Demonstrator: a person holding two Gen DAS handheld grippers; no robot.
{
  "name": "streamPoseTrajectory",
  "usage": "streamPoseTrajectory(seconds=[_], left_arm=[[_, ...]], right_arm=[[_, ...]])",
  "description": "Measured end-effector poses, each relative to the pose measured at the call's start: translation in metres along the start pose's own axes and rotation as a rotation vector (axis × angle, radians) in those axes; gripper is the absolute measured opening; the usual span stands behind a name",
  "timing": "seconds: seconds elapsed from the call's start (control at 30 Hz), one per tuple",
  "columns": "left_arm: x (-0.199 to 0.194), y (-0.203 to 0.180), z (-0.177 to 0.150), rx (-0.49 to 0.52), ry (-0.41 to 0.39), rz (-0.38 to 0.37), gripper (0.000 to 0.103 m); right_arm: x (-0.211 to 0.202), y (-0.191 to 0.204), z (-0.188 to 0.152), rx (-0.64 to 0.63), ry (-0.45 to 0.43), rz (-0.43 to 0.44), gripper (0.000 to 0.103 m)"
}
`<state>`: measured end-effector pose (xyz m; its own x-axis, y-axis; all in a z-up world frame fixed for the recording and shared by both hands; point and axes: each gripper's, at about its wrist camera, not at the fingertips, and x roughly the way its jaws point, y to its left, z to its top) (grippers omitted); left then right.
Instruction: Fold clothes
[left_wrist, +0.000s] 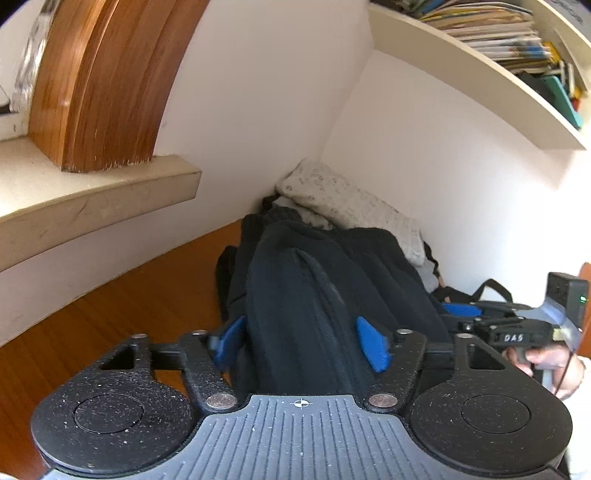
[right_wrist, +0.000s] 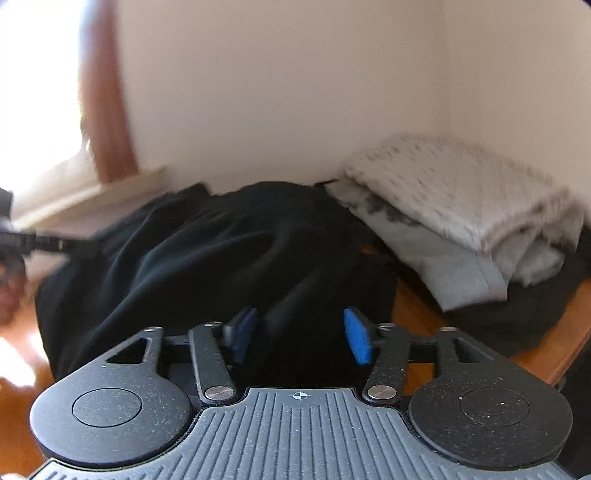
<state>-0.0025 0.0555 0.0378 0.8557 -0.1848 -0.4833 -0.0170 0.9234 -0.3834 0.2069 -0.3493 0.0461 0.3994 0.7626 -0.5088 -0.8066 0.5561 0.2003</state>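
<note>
Because both pairs of tongs stood apart with dark cloth between their blue pads but no visible pinch, the dark garment (left_wrist: 310, 280) could simply have slid free at the next pull. The left tongs (left_wrist: 301, 343) straddled a raised ridge of fabric, pads clear of it on either side. The right tongs (right_wrist: 301, 334) likewise gaped over a bunched edge, though blur made any contact hard to judge. A bite on only the top layer would probably have dragged the folds apart rather than turning them over. The garment lay rumpled on the wooden counter (left_wrist: 155, 295), just beside a folded pale pile (right_wrist: 461, 199) in the corner, which a wide sweep might have knocked. Its long axis ran away from the left tongs toward that corner; which end was which could not be told.
</note>
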Motion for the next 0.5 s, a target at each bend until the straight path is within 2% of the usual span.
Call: streamPoseTrajectory(seconds=[0.07,0.17,0.33,0.5], left_arm=[[0.01,0.009,0.006,-0.017,0.029,-0.006,0.083],[0.026,0.027,0.012,-0.064,0.065,-0.051,0.087],[0.041,0.051,0.017,-0.136,0.095,-0.124,0.088],[0.057,0.068,0.018,-0.18,0.134,-0.168,0.098]], right_arm=[[0.01,-0.018,0.002,0.058,0.023,0.037,0.073],[0.024,-0.036,0.003,0.129,0.038,0.078,0.08],[0.043,-0.053,-0.001,0.201,0.072,0.144,0.088],[0.053,-0.062,0.005,0.208,0.092,0.184,0.092]])
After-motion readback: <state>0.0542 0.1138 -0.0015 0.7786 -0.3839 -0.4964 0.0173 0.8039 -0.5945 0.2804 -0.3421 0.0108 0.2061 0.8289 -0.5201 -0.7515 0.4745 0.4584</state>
